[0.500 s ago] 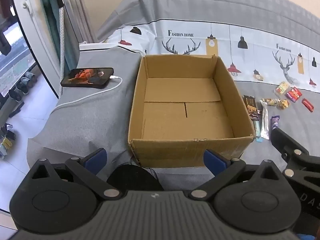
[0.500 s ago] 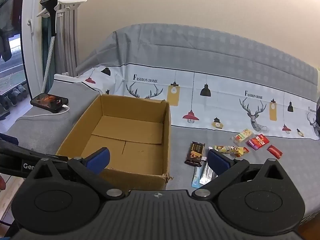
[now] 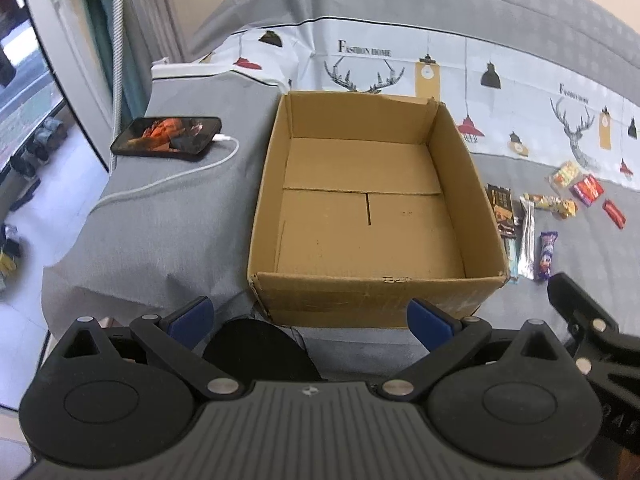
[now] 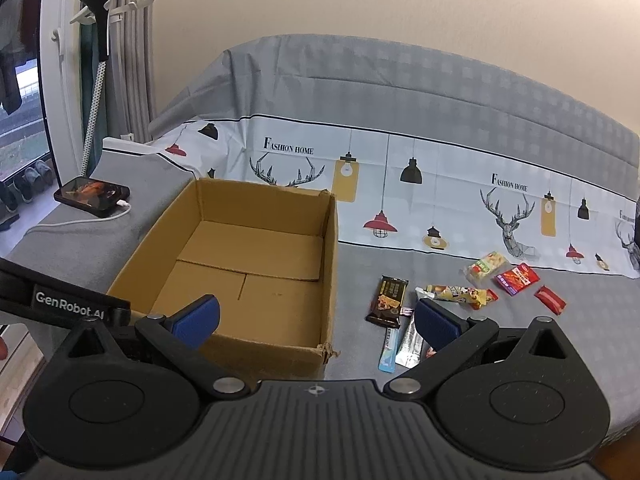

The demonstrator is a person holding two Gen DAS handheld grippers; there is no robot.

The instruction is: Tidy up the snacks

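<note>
Your left claw stands wide open with nothing between its blue pads, tilted down toward the near wall of the cardboard box. Your right claw is spread just as wide and grips nothing; its left pad shows in front of the box's near wall, its right pad in front of the near end of the snack cluster.

The box sits open on the grey bed cover, flaps folded flat on its floor, and no snack lies in it. All the snacks lie on the cover to the right of the box. Nearest the box is a dark brown chocolate bar wrapper, just beside its right wall. In front of it lie a light blue stick pack and a silver wrapper, side by side. A purple wrapped sweet lies just right of the silver one. Farther back a long yellow pack lies crosswise, and beyond it a clear pack with yellow pieces, a red pack and a small red bar.

To the left of the box a phone with its screen lit rests on the cover, a white cable plugged in.
</note>
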